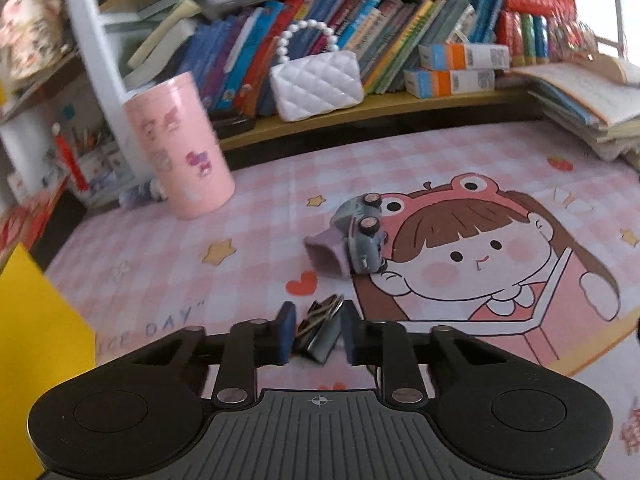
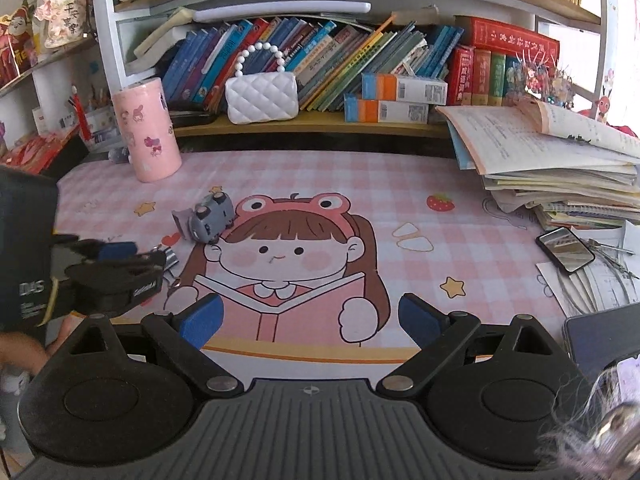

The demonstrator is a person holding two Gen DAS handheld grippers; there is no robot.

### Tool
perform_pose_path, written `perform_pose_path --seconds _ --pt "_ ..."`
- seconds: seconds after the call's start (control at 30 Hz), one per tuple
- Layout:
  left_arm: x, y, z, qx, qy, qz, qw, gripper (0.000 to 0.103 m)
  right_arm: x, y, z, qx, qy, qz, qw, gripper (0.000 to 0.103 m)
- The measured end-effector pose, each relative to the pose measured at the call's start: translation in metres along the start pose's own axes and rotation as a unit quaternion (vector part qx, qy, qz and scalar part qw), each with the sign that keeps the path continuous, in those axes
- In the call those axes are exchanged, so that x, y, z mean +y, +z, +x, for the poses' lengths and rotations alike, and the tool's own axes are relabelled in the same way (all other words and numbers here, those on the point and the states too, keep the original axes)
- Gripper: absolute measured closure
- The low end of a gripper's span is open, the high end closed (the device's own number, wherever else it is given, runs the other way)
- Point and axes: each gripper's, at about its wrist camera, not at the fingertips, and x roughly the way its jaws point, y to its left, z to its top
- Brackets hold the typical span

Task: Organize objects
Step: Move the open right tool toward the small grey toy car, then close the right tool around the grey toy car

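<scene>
Clip of black and silver metal (image 1: 320, 330), wire handles folded back, pinched between the blue pads (image 1: 286, 330) of the left tool (image 1: 318, 320). Tilted in that grip, at the near edge of the bench, over a pink checked mat printed with a cartoon girl in a frog hood (image 1: 400, 160). Seen from the right wrist as well, at the left edge, the same tool low over the mat with the clip at its tips.

Right tool (image 2: 308, 308) spread wide, nothing between its blue pads, held over the near middle of the mat above the printed open book.

Just beyond the clip, a small grey-blue toy car (image 1: 366, 236) on its side, two wheels turned upward, leaning against a little lilac block (image 1: 326, 256) on its left. Both on the mat beside the printed girl's hood.

Far left on the bench, a tall pink cylindrical tin with cartoon stickers (image 1: 180, 144), upright. Behind it, along the far edge, a low wooden shelf (image 1: 360, 114) carrying a row of leaning books (image 1: 380, 32), a white quilted purse with a pearl-bead handle (image 1: 316, 84) and two stacked blue, orange and white cartons (image 1: 460, 68).

Far right, a loose pile of paper workbooks (image 2: 560, 168); nearer than that, a dark phone (image 2: 566, 250) lying flat on sheets of paper.
</scene>
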Motion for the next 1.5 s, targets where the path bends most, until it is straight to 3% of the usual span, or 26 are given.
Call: perform_pose_path --seconds 0.03,0.1,0.17,0.37,0.53,0.83,1.0,1.13,1.27,1.33,1.5 --pt "-0.001 0.000 0.002 -0.001 0.003 0.008 1.0000 0.084 -0.001 0.000 0.001 0.002 0.000 0.000 1.000 0.008" --pt "-0.002 0.001 0.004 -0.005 0.010 0.021 0.9997 0.098 -0.002 0.000 0.003 0.006 0.002 0.001 1.000 0.008" --pt "0.001 0.002 0.002 -0.013 0.014 0.026 0.9995 0.103 -0.003 0.000 0.005 0.009 0.004 0.000 1.000 0.008" --pt "0.029 0.003 -0.025 -0.010 -0.016 -0.056 0.9983 0.103 0.003 0.006 0.019 0.008 0.017 -0.008 1.000 0.008" --pt "0.059 -0.014 -0.057 0.009 -0.049 -0.149 0.9875 0.103 0.018 0.017 0.042 -0.006 0.046 -0.028 0.999 0.008" --pt "0.078 -0.051 -0.113 0.032 -0.048 -0.182 0.9816 0.103 0.064 0.043 0.120 -0.021 0.121 -0.137 0.983 0.008" --pt "0.078 -0.062 -0.126 0.045 -0.046 -0.191 0.9794 0.103 0.079 0.053 0.159 0.001 0.126 -0.135 0.983 0.012" --pt "0.078 -0.066 -0.136 0.041 -0.051 -0.193 0.9791 0.103 0.088 0.060 0.175 0.006 0.121 -0.119 0.986 0.024" --pt "0.080 -0.069 -0.143 0.032 -0.049 -0.194 0.9792 0.103 0.090 0.062 0.178 0.011 0.126 -0.105 0.986 0.051" --pt "0.083 -0.072 -0.147 0.029 -0.046 -0.199 0.9784 0.103 0.089 0.062 0.173 0.014 0.124 -0.096 0.988 0.059" --pt "0.089 -0.078 -0.153 0.021 -0.050 -0.208 0.9767 0.103 0.083 0.057 0.148 0.007 0.121 -0.081 0.989 0.059"
